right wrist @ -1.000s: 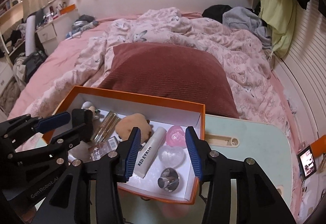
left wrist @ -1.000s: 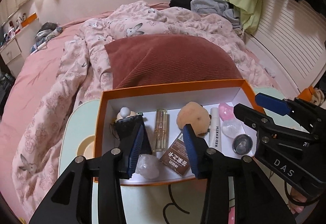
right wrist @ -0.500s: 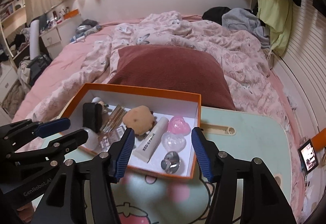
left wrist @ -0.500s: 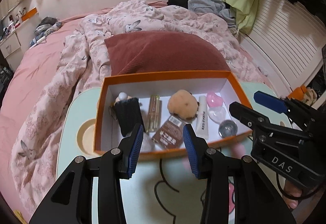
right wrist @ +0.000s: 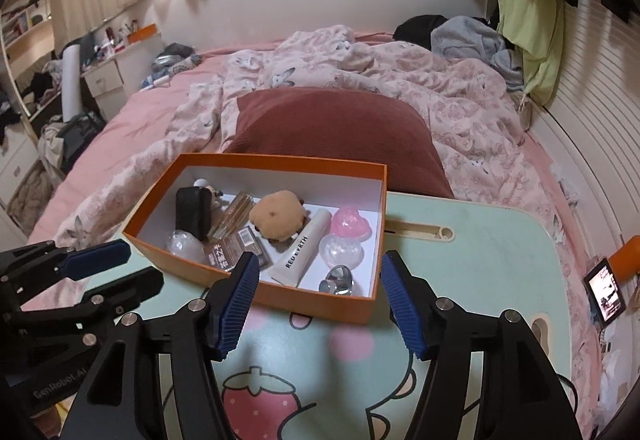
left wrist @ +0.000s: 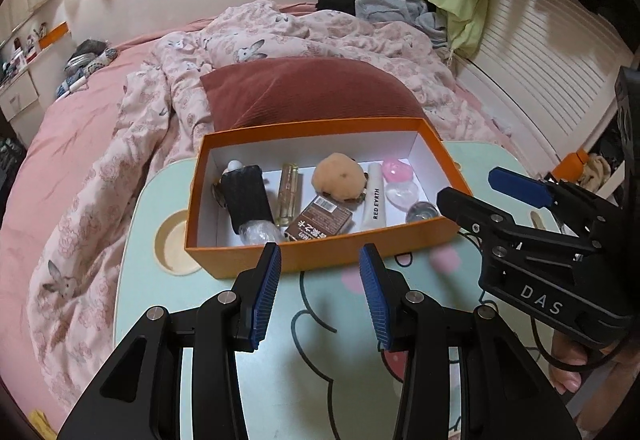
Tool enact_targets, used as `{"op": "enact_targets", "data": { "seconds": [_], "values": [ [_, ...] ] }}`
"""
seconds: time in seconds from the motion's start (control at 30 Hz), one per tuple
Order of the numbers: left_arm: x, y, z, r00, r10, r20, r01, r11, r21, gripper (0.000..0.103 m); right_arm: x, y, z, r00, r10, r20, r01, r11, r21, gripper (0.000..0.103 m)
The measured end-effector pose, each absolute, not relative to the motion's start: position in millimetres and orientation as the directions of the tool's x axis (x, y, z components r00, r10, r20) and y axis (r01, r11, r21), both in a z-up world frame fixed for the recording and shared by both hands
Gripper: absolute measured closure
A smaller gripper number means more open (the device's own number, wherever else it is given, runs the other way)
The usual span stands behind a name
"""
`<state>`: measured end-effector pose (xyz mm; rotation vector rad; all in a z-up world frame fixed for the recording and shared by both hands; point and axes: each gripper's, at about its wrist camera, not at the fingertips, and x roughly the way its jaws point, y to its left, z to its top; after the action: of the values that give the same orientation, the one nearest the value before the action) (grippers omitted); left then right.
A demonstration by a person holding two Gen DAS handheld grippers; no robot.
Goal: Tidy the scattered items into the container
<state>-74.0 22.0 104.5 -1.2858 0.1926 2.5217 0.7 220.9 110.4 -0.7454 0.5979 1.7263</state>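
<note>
An orange box [left wrist: 320, 254] [right wrist: 312, 302] stands on a mint lap table [left wrist: 320, 360] [right wrist: 480, 260]. Inside lie a black pouch [left wrist: 246, 195], a glass bottle [left wrist: 289, 193], a tan plush ball [left wrist: 338, 175] [right wrist: 278, 215], a brown packet [left wrist: 323, 222], a white RED EARTH tube [left wrist: 375, 199] [right wrist: 302, 254], pink [right wrist: 352, 224] and clear [right wrist: 340, 250] hearts, and a silver cap [right wrist: 338, 282]. My left gripper [left wrist: 320, 292] is open and empty, in front of the box. My right gripper [right wrist: 316, 304] is open and empty, at the box's near right; it also shows in the left wrist view [left wrist: 472, 191].
A dark red pillow [right wrist: 340, 135] lies just behind the box on a pink bed with a rumpled quilt [right wrist: 400, 71]. The table has a round cup recess [left wrist: 174, 244] at left and a slot [right wrist: 420, 232] at right. A small lit screen [right wrist: 604, 294] stands beyond the table's right edge.
Both grippers have drawn back from over the box toward me. The left gripper has left the box interior. The right gripper's fingers have opened wider.
</note>
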Motion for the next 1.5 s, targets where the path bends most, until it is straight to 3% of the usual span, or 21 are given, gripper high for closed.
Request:
{"op": "enact_targets", "data": {
  "seconds": [0.23, 0.27, 0.3, 0.37, 1.17, 1.5],
  "values": [
    [-73, 13, 96, -0.534, 0.227, -0.814, -0.296, -0.953, -0.071, 0.061, 3, 221, 108, -0.191, 0.641, -0.744, -0.965, -0.26, 0.024, 0.04],
    [-73, 13, 96, -0.537, 0.223, -0.814, -0.292, -0.954, -0.069, 0.057, 3, 222, 108, -0.19, 0.641, -0.744, -0.966, -0.259, 0.024, 0.04],
    [-72, 12, 95, -0.541, 0.22, -0.811, -0.288, -0.955, -0.068, 0.04, 3, 222, 108, -0.19, 0.64, -0.744, -0.966, -0.258, 0.025, 0.04],
    [-69, 10, 97, -0.56, 0.223, -0.798, -0.277, -0.958, -0.073, 0.026, 3, 222, 107, -0.192, 0.638, -0.746, -0.966, -0.256, 0.03, 0.04],
    [-44, 11, 104, -0.586, 0.241, -0.774, -0.298, -0.952, -0.071, 0.026, 14, 189, 97, -0.212, 0.625, -0.752, -0.963, -0.262, 0.054, 0.04],
    [-11, 11, 60, -0.592, 0.242, -0.769, -0.264, -0.959, -0.098, 0.026, 37, 144, 53, -0.163, 0.596, -0.786, -0.972, -0.233, 0.025, 0.039]
  ]
}}
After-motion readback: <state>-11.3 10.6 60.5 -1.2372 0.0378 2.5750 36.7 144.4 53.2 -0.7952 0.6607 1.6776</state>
